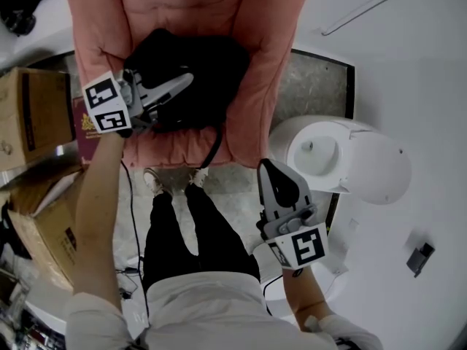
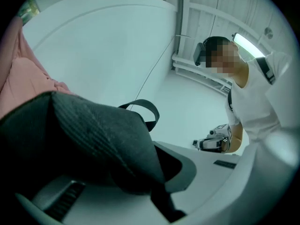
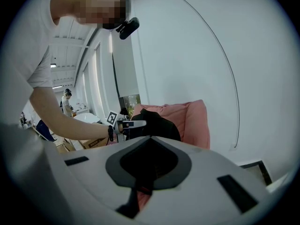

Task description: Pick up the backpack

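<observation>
Head view: a black backpack (image 1: 197,71) lies on the seat of a pink armchair (image 1: 273,35). The left tool (image 1: 182,84) reaches onto the backpack's left part. The right tool (image 1: 271,168) is held well apart from it, past the armchair's front edge and over the floor. A cardboard box (image 1: 29,115) stands left of the chair.

Left gripper view: jaws clamped on a fold of the backpack's black ribbed fabric. A carry strap (image 2: 146,108) loops up behind the fold.

Right gripper view: jaws together, tips meeting, nothing between them. Backpack and armchair lie beyond, with the left tool at the backpack.
</observation>
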`<state>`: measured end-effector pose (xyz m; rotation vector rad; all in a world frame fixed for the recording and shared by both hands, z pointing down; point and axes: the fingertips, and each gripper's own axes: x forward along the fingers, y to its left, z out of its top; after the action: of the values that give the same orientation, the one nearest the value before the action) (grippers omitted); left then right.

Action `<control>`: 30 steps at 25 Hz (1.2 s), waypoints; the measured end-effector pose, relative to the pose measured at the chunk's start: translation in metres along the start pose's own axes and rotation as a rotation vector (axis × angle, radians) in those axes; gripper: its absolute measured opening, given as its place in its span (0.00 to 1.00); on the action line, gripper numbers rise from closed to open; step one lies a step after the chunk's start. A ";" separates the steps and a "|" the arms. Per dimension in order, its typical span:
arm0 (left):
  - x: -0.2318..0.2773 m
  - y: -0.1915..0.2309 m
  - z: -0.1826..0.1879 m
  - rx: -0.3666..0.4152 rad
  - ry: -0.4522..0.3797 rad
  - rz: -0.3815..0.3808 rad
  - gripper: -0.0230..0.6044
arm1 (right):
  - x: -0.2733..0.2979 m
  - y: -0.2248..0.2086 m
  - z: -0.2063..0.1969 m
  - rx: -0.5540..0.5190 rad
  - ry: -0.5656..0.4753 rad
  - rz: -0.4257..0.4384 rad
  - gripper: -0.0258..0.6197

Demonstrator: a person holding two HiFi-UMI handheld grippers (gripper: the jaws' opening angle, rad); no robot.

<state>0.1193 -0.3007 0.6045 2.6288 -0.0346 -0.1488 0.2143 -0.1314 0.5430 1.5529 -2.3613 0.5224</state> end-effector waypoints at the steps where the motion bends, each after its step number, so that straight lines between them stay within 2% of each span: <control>1: 0.000 -0.004 0.000 0.011 0.008 0.003 0.06 | 0.000 0.001 0.000 0.002 -0.004 0.003 0.07; 8: -0.007 -0.043 0.010 0.085 0.034 0.036 0.06 | 0.000 0.015 0.005 0.010 -0.051 0.022 0.07; 12: -0.013 -0.079 0.009 0.054 0.016 0.023 0.06 | -0.002 0.027 0.010 0.020 -0.079 0.026 0.07; 16: -0.019 -0.116 -0.006 0.044 -0.005 0.041 0.06 | -0.008 0.032 0.008 0.026 -0.090 0.020 0.07; 22: -0.017 -0.133 -0.018 0.051 0.011 0.136 0.06 | -0.015 0.039 -0.003 0.022 -0.072 0.013 0.07; 27: -0.011 -0.142 -0.012 0.083 -0.052 0.146 0.06 | -0.017 0.044 -0.013 0.010 -0.053 0.026 0.07; 30: -0.010 -0.148 -0.001 0.009 -0.130 0.149 0.06 | -0.021 0.045 -0.015 -0.002 -0.044 0.028 0.07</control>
<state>0.1094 -0.1708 0.5338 2.6100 -0.2753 -0.2682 0.1811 -0.0908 0.5413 1.5482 -2.4181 0.4971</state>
